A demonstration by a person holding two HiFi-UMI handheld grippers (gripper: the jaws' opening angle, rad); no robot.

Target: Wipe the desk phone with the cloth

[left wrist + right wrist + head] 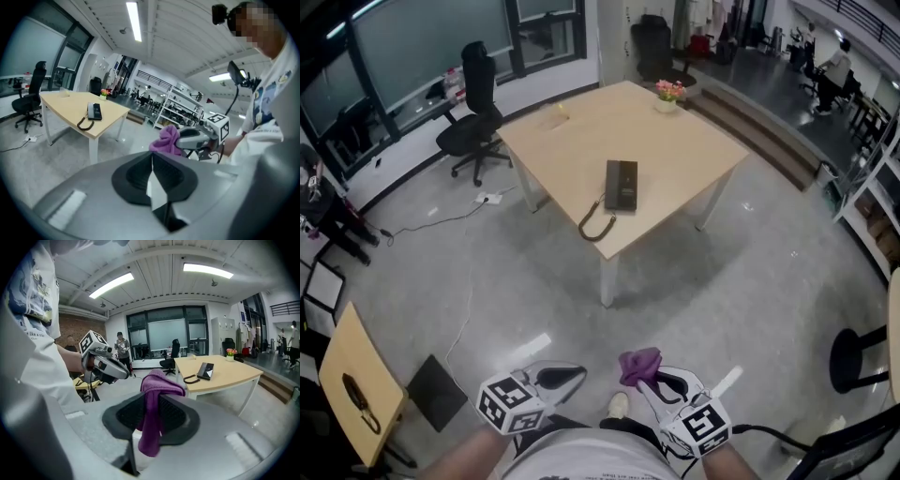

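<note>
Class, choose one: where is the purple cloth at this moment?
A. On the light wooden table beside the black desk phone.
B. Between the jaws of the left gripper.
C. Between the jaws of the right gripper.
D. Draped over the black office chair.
C: the right gripper view shows the purple cloth pinched in the right gripper, while the left gripper is shut on nothing.

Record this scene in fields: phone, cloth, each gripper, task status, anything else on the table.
phone: desk phone lies flat on the table near its closest corner, with its cord curling toward the edge
cloth: purple cloth, draped over the jaws that pinch it
left gripper: shut, empty
right gripper: shut on the cloth
status: wiping not yet begun; both grippers well short of the table
other: flower pot at the far corner
</note>
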